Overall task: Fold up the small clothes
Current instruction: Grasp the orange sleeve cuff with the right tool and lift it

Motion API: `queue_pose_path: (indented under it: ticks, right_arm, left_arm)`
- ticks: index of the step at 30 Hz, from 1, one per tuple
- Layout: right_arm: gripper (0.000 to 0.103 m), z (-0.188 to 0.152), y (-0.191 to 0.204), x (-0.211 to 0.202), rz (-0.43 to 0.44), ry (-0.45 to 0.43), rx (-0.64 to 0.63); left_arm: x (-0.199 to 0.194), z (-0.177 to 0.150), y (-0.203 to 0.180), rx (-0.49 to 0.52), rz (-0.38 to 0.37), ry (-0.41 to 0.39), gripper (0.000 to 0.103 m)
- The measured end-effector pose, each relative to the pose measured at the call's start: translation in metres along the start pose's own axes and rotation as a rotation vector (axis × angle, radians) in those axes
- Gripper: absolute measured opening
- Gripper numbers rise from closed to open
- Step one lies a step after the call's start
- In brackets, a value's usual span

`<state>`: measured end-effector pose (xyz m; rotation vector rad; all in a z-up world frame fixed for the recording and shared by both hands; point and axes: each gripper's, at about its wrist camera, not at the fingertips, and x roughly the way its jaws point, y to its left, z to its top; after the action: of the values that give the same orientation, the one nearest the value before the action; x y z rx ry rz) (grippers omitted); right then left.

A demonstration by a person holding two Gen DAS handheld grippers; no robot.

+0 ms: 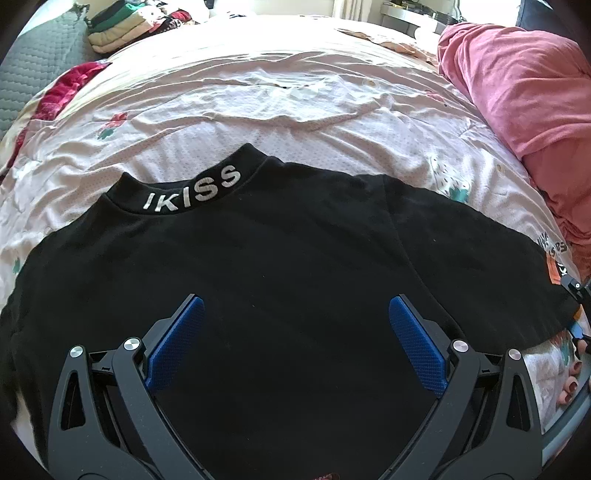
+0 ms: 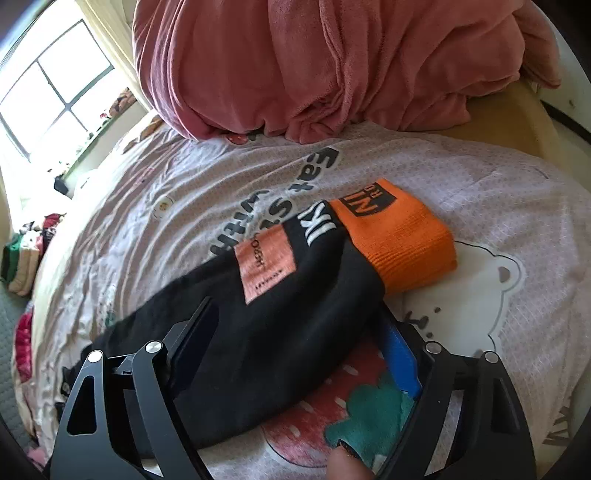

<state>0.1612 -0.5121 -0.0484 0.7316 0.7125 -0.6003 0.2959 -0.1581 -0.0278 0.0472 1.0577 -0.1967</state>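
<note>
A black sweatshirt (image 1: pixel 258 277) with "IKISS" in white on its collar (image 1: pixel 192 192) lies flat on the bed, collar away from me. My left gripper (image 1: pixel 295 314) is open just above its body, blue pads (image 1: pixel 177 343) wide apart, holding nothing. In the right wrist view the sweatshirt's black sleeve (image 2: pixel 280 325) with an orange cuff (image 2: pixel 399 240) and an orange patch (image 2: pixel 264 264) lies across the sheet. My right gripper (image 2: pixel 295 332) is open with the sleeve lying between its fingers (image 2: pixel 400 363), jaws apart around it.
The bed has a pale printed sheet (image 1: pixel 295 122). A bunched pink blanket (image 1: pixel 517 92) sits at the right; it also fills the top of the right wrist view (image 2: pixel 332 62). Folded clothes (image 1: pixel 122 22) are stacked at the far left. A window (image 2: pixel 48 88) is beyond the bed.
</note>
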Motion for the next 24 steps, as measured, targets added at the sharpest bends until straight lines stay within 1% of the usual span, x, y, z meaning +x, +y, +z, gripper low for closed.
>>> queue_pose_path:
  ticks: [1,2,3,4,5,6,7,11,14,16,20,24]
  right_arm:
    - [0.059,0.001,0.0,0.0,0.004,-0.009,0.002]
    - [0.054,0.004,0.0,0.001,0.004,-0.015,0.006]
    - [0.044,0.007,0.001,0.003,0.014,-0.012,0.015]
    - [0.029,0.012,0.002,0.005,0.026,-0.009,0.027]
    - [0.024,0.016,0.002,0.006,0.036,-0.013,0.042]
    - [0.021,0.019,0.002,0.004,0.059,-0.021,0.051]
    - [0.015,0.022,0.005,0.001,0.087,-0.036,0.048]
    - [0.012,0.021,0.025,-0.019,0.178,-0.1,-0.03]
    - [0.011,0.017,0.042,-0.033,0.258,-0.123,-0.085]
    - [0.01,0.014,0.051,-0.04,0.292,-0.142,-0.125]
    - [0.01,0.007,0.071,-0.054,0.381,-0.143,-0.203]
    - [0.01,-0.005,0.093,-0.07,0.447,-0.169,-0.302]
  left_arm:
    - [0.001,0.002,0.002,-0.006,-0.002,0.0,0.094]
    - [0.001,0.003,0.004,-0.012,-0.003,0.001,0.094]
    - [0.001,0.004,0.005,-0.016,-0.003,0.001,0.094]
    - [0.001,0.006,0.009,-0.024,-0.004,0.002,0.094]
    - [0.0,0.007,0.012,-0.032,-0.008,0.003,0.094]
    - [0.0,0.008,0.014,-0.04,-0.011,0.003,0.094]
    - [-0.001,0.01,0.018,-0.051,-0.011,0.002,0.094]
    - [-0.007,0.013,0.034,-0.088,-0.011,-0.002,0.094]
    - [-0.014,0.015,0.047,-0.12,-0.02,-0.016,0.094]
    - [-0.021,0.016,0.056,-0.145,-0.029,-0.024,0.094]
    - [-0.033,0.015,0.068,-0.173,-0.039,-0.046,0.094]
    - [-0.045,0.013,0.078,-0.198,-0.069,-0.054,0.094]
